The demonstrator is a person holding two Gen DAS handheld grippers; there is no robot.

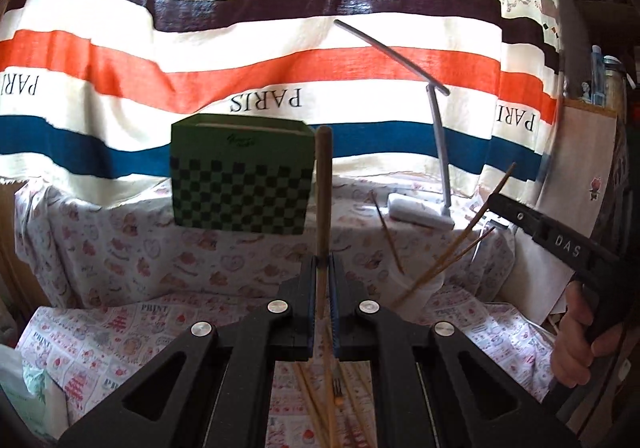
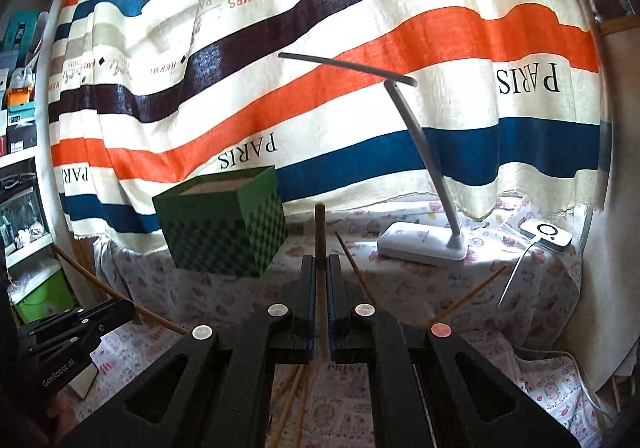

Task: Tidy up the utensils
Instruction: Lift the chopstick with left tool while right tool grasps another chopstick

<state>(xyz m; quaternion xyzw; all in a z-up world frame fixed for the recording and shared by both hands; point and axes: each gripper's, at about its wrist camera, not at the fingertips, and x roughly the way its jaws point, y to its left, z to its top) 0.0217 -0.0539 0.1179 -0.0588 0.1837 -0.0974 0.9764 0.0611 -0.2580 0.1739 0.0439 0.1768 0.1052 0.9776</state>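
Right wrist view alone shows charger (image 2: 546, 235); both jaws clamped on wooden sticks (image 1: 323, 184).

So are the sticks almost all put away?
Not yet. A few chopsticks already stand in the white cup. In hand: the left gripper and the right gripper are each shut on one brown-handled utensil. Left: several loose chopsticks lie on the patterned tablecloth.
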